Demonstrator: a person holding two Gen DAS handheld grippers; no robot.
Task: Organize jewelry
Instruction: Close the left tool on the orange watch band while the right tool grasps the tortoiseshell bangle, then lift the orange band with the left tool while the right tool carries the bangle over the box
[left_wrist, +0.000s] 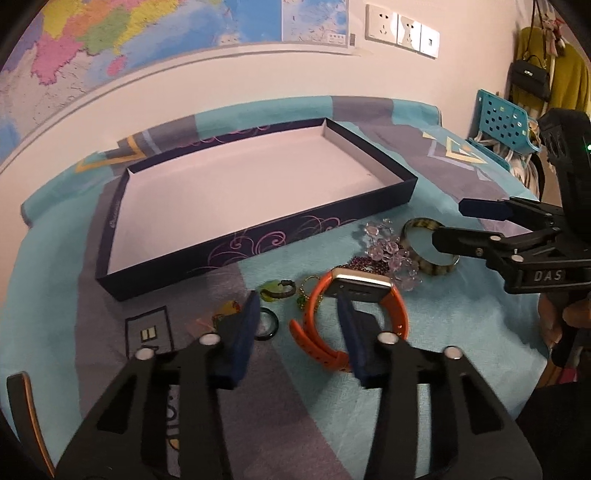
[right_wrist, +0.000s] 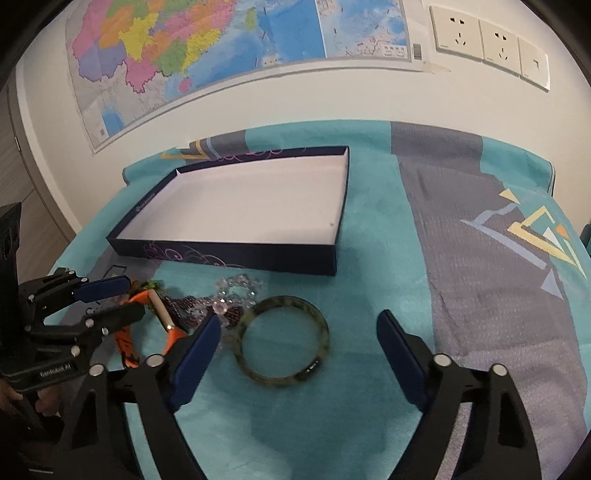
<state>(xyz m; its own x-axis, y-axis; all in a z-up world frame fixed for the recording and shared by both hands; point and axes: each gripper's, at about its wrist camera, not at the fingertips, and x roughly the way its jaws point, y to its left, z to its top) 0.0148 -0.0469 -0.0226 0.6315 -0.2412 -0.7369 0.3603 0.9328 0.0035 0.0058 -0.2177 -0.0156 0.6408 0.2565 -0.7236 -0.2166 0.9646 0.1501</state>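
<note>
An orange strap watch (left_wrist: 360, 286) lies on the teal cloth, in front of a shallow dark blue box (left_wrist: 258, 236) with a white floor and nothing in it. My left gripper (left_wrist: 297, 299) is open over the watch: its right finger is against the watch face and the left side of the strap sits between the pads, untouched. A mottled green bangle (right_wrist: 284, 343) lies flat between the fingers of my open right gripper (right_wrist: 298, 316), and neither pad touches it. The left wrist view shows the right gripper (left_wrist: 458, 225) over the bangle (left_wrist: 430, 245).
Clear crystal beads (left_wrist: 388, 247), purple beads (left_wrist: 364, 264), a green pendant (left_wrist: 275, 291), a black ring (left_wrist: 266, 325) and a small dark card (left_wrist: 149, 334) lie near the watch. The box (right_wrist: 229, 254) stands behind them. A turquoise basket (left_wrist: 506, 122) is at the far right.
</note>
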